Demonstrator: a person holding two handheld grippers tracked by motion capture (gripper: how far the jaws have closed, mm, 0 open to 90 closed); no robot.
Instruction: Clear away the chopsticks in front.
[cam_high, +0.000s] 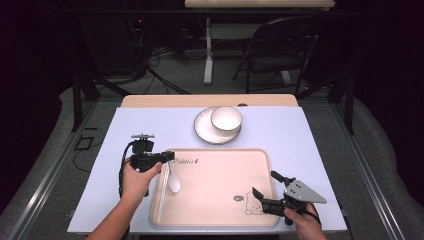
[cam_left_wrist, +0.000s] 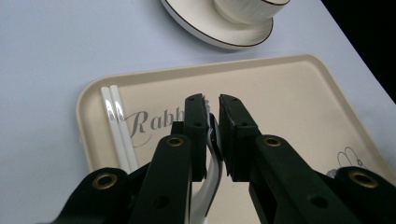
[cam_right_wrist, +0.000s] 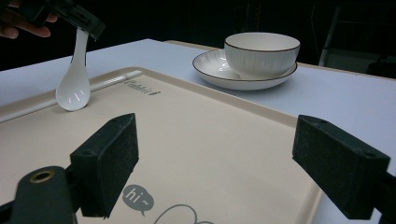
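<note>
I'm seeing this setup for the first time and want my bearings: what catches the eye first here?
First, the white spoon, held by its handle in the left tongs, with its bowl touching the left part of the beige tray, next to white chopsticks along the tray's left edge. Beyond the tray, a white bowl sits on a plate. The right tongs stand wide open over the tray's near right corner.
</note>
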